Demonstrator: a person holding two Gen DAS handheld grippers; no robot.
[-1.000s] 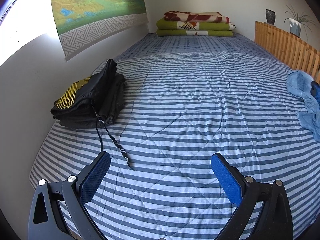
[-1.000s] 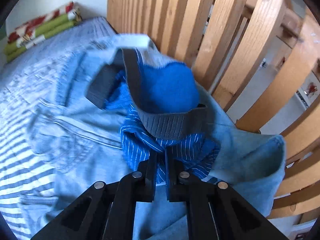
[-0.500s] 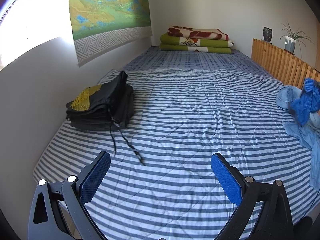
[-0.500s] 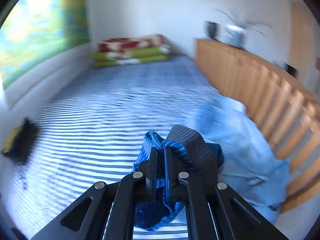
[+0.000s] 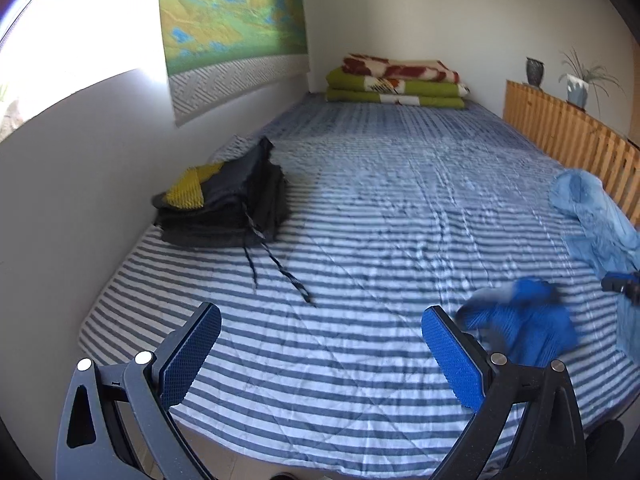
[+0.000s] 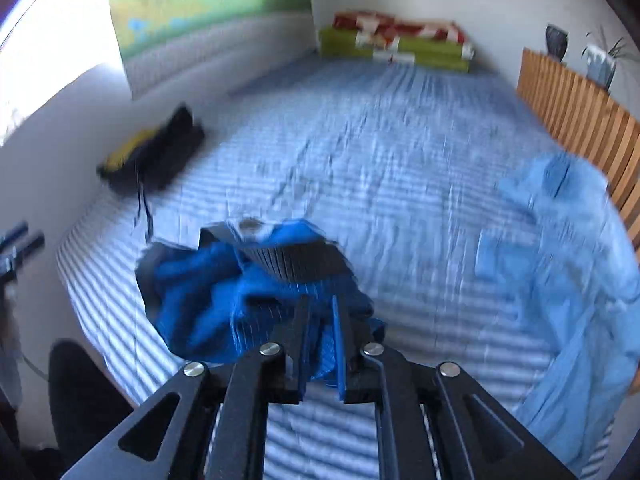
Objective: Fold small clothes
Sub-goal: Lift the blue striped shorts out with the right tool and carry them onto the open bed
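Blue striped shorts (image 6: 224,292) bunched on striped bed (image 6: 400,184), middle foreground, for spreading flat. Right claw (image 6: 320,320) jaws just parting, fabric between, grip loosening. Left claw (image 5: 320,360) wide open, empty, ready.
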